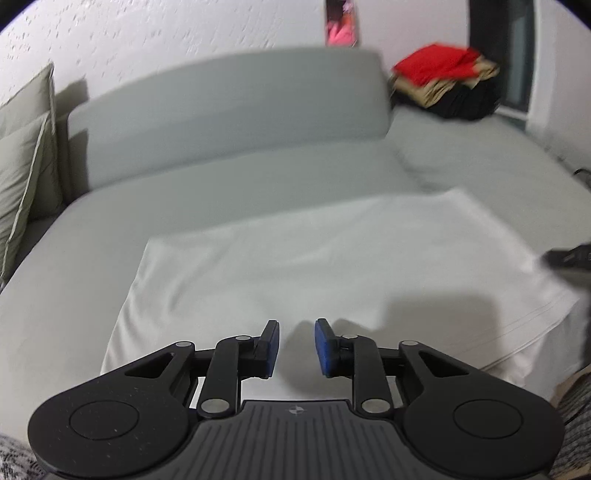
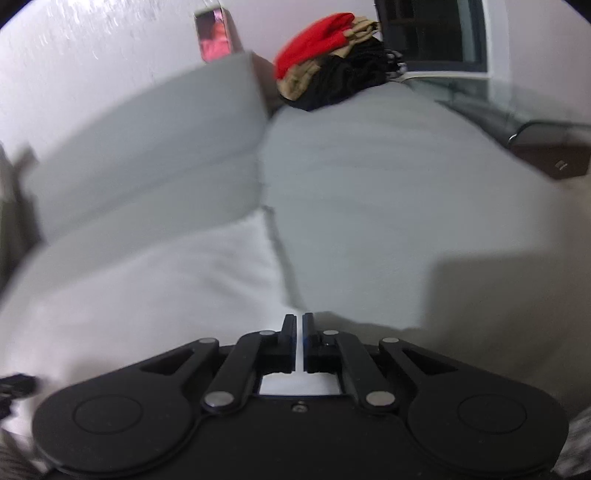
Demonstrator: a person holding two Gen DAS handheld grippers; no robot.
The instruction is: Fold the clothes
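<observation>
White garment [image 1: 314, 266] lies flat on the sofa [image 1: 229, 107]; left claw [image 1: 296, 347] gapes over its near hem, right claw [image 2: 299, 339] nearly clenched at its edge, whether pinching cloth unclear; hems best kept aligned.

Pale grey-green fabric sofa [image 1: 229, 110] against a white textured wall [image 1: 147, 40], with olive piped cushions [image 1: 26, 147] at the left end. Dark-framed window [image 2: 436, 33] at far right, beside a dark low table [image 2: 554, 155].

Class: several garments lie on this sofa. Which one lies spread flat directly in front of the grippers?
The white garment, spread flat on the seat just ahead of the left gripper. The red, tan and black clothes sit heaped in the far corner.
</observation>
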